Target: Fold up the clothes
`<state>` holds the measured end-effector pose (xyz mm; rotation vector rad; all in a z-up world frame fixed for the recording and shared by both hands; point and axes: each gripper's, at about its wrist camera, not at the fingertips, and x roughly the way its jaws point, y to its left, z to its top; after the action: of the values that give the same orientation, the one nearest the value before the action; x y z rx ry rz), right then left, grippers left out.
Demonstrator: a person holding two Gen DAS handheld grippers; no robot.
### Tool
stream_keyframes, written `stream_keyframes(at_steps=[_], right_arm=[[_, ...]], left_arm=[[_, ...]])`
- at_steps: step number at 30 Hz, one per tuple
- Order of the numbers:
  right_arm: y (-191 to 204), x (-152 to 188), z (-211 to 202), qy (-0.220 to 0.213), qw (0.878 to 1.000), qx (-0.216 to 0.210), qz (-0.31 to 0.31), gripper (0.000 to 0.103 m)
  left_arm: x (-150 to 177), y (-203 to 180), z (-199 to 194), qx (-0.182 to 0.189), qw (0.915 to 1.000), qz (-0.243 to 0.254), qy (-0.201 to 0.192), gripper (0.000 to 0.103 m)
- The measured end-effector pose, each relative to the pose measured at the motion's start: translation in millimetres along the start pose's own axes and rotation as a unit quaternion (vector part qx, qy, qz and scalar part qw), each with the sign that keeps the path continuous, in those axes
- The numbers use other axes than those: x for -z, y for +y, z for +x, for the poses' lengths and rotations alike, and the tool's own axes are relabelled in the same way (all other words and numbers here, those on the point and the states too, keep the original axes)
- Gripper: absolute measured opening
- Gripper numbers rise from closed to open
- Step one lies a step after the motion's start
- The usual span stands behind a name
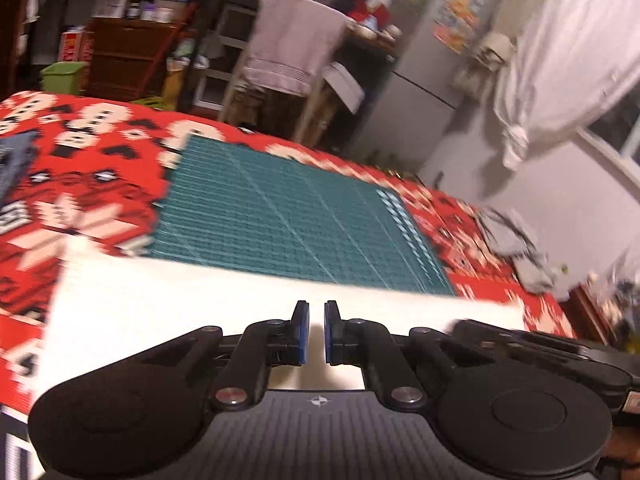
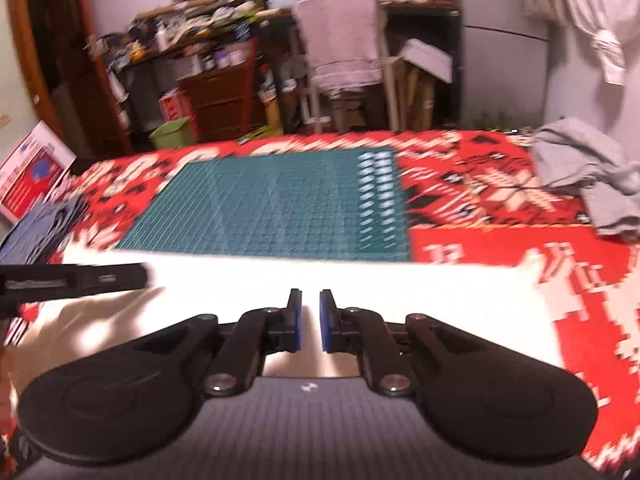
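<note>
A white garment (image 1: 200,300) (image 2: 400,300) lies flat and squared across the near part of a red patterned blanket (image 1: 80,184) (image 2: 480,184). Its far edge overlaps a green cutting mat (image 1: 288,208) (image 2: 280,200). My left gripper (image 1: 316,308) hovers over the white garment, jaws a narrow gap apart with nothing between the blue pads. My right gripper (image 2: 310,296) stands the same way over the garment's middle. Each gripper's black body shows at the edge of the other's view, close beside it. Both views are motion-blurred.
A crumpled grey garment (image 2: 580,176) (image 1: 516,240) lies at the right of the blanket. Folded blue denim (image 1: 16,160) (image 2: 32,224) sits at the left edge beside a red and white box (image 2: 28,172). Beyond stand a towel-draped chair (image 2: 344,36) and cluttered shelves.
</note>
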<state>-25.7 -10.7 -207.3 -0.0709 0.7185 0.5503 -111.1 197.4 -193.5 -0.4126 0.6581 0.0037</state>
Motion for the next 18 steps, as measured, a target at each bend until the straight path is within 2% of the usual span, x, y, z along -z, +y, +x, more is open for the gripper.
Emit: stream_keyframes(at_steps=[4,8,10,11,12,13,15,18], right_arm=[[6.9,6.7,-2.4,0.005,1.000,0.004,-0.014,0.009],[-22.0,5.6,-8.8,0.003,0.999,0.047,0.010,0.009],[-22.6,4.7,-10.9,0.001,0.999,0.041,0.014,0.009],[-21.7,4.2,-11.8,-0.001,0.999,0.036,0.015,0.004],[-20.7,3.7,-12.8,-0.002,0.999,0.031,0.016,0.004],[-19.8,3.2,-13.8,-0.004,1.000,0.026,0.018,0.004],[-17.9,2.2,-15.7,-0.006,1.000,0.016,0.020,0.012],[-15.0,0.8,-18.6,-0.010,1.000,0.000,0.024,0.012]], left_arm=[[10.0,-4.5,-1.2,-0.025,0.9987,0.045,-0.002,0.006],[12.0,9.2,-14.2,-0.054,0.9971,0.053,-0.011,0.003],[12.1,17.2,-21.1,-0.068,0.9963,0.051,-0.014,0.003],[12.4,21.1,-24.5,-0.072,0.9960,0.050,-0.017,0.003],[12.5,24.5,-27.6,-0.075,0.9959,0.047,-0.020,0.003],[12.4,26.3,-29.8,-0.076,0.9959,0.044,-0.022,0.003],[10.4,23.5,-31.9,-0.061,0.9970,0.040,-0.025,0.005],[8.8,4.4,-26.4,-0.026,0.9978,0.057,-0.023,0.006]])
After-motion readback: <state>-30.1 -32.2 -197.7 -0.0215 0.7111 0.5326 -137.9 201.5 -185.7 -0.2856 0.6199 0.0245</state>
